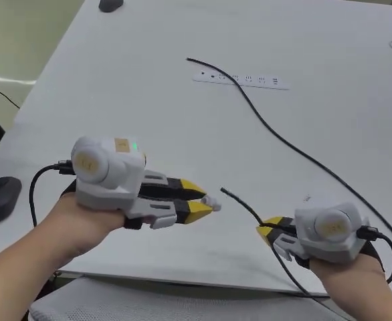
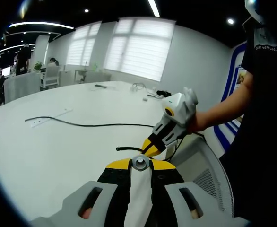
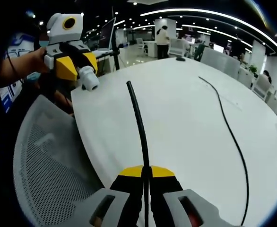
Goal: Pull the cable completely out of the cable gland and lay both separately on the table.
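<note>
My left gripper is shut on a small white cable gland, which sticks out from its yellow tips just above the table's near edge. In the left gripper view the gland sits pinched between the jaws. My right gripper is shut on a thin black cable. The cable's free end points up and left toward the gland, with a small gap between them. In the right gripper view the cable rises straight from the jaws, and the left gripper's gland hangs apart at upper left.
The white table carries a long curve of black cable running over a white power strip. A dark mouse lies at the left edge. A grey mesh chair stands below the table's near edge.
</note>
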`<state>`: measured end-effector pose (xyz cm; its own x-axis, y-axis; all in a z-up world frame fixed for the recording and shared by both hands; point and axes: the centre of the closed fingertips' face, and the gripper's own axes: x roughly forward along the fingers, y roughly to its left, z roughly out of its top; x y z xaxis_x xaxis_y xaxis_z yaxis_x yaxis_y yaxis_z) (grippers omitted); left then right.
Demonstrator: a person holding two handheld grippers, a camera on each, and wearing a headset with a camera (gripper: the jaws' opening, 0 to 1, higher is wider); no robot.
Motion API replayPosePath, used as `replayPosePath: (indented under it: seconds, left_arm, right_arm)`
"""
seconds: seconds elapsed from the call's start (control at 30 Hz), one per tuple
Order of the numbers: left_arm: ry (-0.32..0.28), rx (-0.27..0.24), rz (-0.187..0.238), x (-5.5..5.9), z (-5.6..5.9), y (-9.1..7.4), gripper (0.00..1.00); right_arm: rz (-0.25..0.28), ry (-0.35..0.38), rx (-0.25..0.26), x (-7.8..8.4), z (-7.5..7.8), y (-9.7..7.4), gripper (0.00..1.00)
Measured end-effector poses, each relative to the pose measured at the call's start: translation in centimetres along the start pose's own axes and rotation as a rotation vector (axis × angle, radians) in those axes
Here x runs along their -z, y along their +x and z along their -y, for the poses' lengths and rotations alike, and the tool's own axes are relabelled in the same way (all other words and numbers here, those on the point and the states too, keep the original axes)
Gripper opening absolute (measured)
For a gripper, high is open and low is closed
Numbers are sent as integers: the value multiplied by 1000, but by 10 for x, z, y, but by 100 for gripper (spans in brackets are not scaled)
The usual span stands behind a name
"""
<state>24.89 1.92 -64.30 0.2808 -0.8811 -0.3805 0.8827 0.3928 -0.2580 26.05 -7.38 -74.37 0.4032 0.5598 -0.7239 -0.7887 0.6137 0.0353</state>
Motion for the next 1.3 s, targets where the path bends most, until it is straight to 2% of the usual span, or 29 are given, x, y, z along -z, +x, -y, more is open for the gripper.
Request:
replayPosePath:
  seconds: [0.63,1.07,1.3]
  left_arm:
    - [17,-16,-3,10,-6,-1,15]
    - [33,-35,-6,21,-13,-4,15]
    - [37,-44,-9,31,-20,-8,15]
  right_arm:
    - [-16,-12,16,-5,3,1,0]
    - [-6,-30,18,-30,4,12,0]
    - [-4,-56,14,-45,-1,19,0]
